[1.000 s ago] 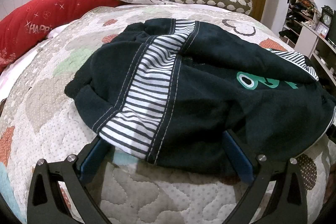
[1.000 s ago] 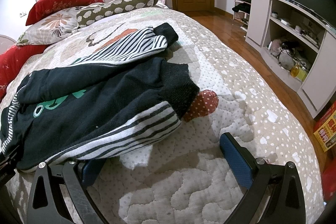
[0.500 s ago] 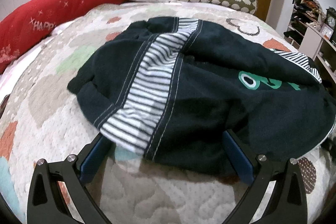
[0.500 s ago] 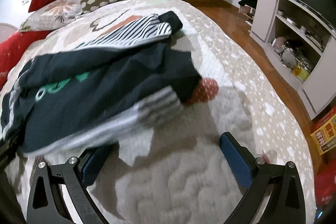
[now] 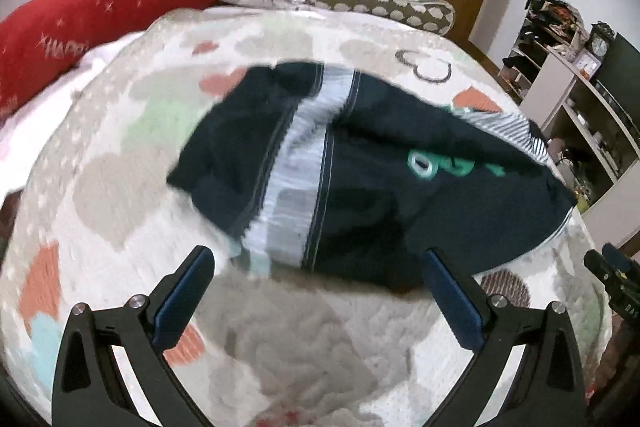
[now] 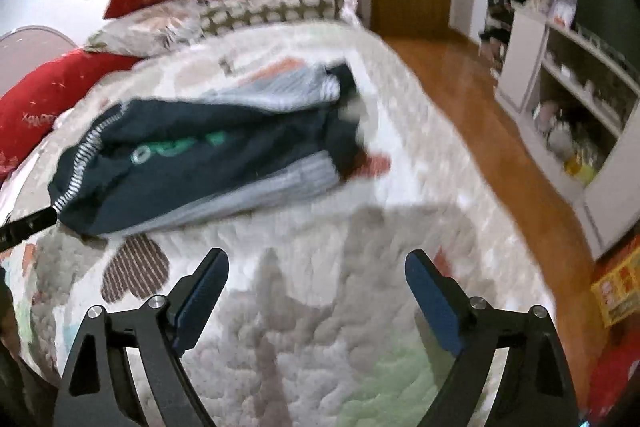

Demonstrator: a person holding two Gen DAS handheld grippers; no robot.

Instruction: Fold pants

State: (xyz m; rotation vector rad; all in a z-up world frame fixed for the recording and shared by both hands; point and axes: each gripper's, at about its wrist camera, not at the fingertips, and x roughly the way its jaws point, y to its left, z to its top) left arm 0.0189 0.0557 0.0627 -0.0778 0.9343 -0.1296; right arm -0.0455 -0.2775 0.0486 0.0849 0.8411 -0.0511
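The pants (image 5: 360, 187) lie folded into a compact bundle mid-frame on the bed (image 5: 100, 187). Left claw (image 5: 318, 291) and right claw (image 6: 316, 291) are spread, empty; folding looks essentially finished.

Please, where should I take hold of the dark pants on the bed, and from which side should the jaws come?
Probably the near edge of the pants, at the striped side panel by the left gripper. Come low from the near side: that hem lies flat on the quilt, facing the open jaws, with nothing lying between.
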